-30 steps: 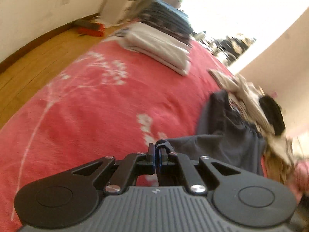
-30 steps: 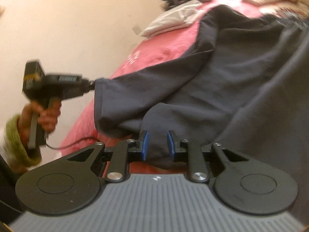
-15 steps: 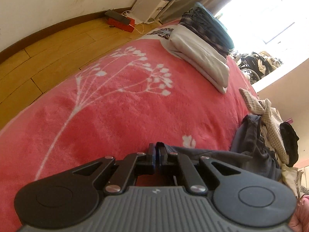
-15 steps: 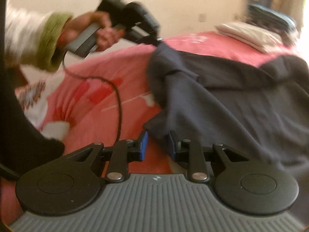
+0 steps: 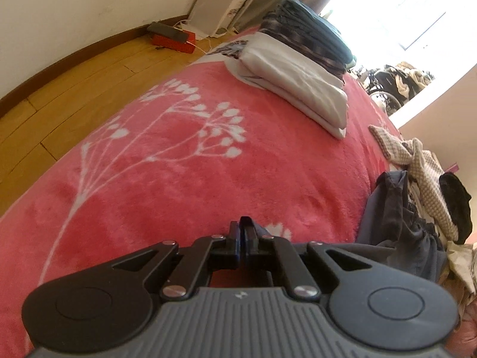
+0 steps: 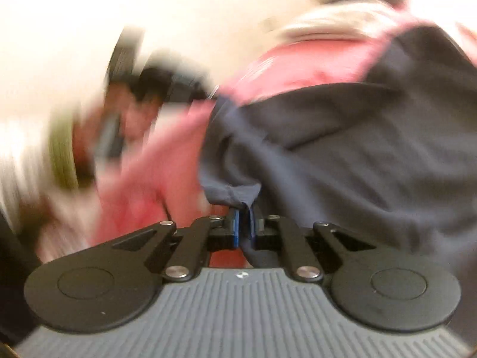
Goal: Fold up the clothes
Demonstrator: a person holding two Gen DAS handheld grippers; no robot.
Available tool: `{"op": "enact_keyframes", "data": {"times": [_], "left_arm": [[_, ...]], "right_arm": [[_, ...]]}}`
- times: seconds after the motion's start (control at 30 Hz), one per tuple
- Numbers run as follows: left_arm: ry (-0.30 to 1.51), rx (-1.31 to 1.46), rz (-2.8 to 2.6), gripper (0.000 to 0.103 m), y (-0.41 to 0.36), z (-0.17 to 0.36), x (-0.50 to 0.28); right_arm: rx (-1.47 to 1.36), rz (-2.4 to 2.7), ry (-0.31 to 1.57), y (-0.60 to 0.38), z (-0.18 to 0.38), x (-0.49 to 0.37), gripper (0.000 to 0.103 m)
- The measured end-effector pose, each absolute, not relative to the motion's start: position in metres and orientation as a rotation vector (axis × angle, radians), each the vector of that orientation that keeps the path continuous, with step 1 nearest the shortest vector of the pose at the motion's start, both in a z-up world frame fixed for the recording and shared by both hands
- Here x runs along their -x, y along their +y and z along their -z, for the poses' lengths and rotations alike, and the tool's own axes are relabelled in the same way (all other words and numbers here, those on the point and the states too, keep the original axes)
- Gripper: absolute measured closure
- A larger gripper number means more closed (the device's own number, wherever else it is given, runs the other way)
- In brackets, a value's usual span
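Claws both grasp cloth: my left claw (image 5: pixel 241 235) is clenched on a corner of the dark navy garment (image 6: pixel 342 149) low over the red blanket (image 5: pixel 184 179) on the bed, and my right claw (image 6: pixel 245 223) is pinched shut on the hem nearest me, though that view is blurred. Garment body lies spread across the bed toward its far side, beside the unfolded pile (image 5: pixel 423 161). To do this step well, I judge both held points should travel level and taut, keeping the edge straight before lowering it.
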State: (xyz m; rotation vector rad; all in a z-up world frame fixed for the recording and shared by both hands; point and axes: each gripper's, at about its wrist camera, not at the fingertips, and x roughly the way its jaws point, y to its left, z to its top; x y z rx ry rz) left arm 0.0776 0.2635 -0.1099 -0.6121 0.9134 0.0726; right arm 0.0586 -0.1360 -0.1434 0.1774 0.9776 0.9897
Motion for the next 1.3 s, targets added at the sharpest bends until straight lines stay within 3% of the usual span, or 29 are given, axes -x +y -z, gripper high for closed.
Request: {"op": "enact_keyframes", "data": {"times": [0.2,0.33,0.43,0.63,0.7,0.83,1.0,1.2,1.3], "left_arm": [[0.945,0.579,-0.074,0.1,0.254,0.115,-0.089],[0.949,0.572,-0.074,0.1,0.253,0.114,-0.09],[0.95,0.568,-0.073,0.1,0.252,0.114,-0.091],[0.951,0.563,-0.071,0.099,0.251,0.115,-0.094],[0.951,0.559,-0.069,0.099,0.251,0.115,-0.094],[0.95,0.559,-0.068,0.099,0.251,0.116,-0.095],[0.948,0.558,-0.06,0.099,0.252,0.116,-0.095],[0.943,0.553,-0.05,0.099,0.253,0.116,-0.094],[0.938,0.555,-0.046,0.099,0.253,0.116,-0.093]], "right_arm": [[-0.752,-0.745,1.208,-0.193,0.193,-0.114,0.097],[-0.827,-0.68,1.201,-0.213,0.2,-0.113,0.092],[-0.756,-0.679,1.11,-0.223,0.18,-0.108,0.085],[-0.468,-0.726,0.94,-0.214,0.129,-0.08,0.083],[-0.314,-0.786,0.885,-0.198,0.115,-0.063,0.075],[-0.051,-0.848,0.831,-0.167,0.109,-0.04,0.061],[0.132,-0.811,0.796,-0.145,0.115,-0.043,0.059],[-0.35,-0.707,1.029,-0.165,0.125,-0.106,0.05],[-0.305,-0.645,1.091,-0.154,0.131,-0.118,0.05]]}}
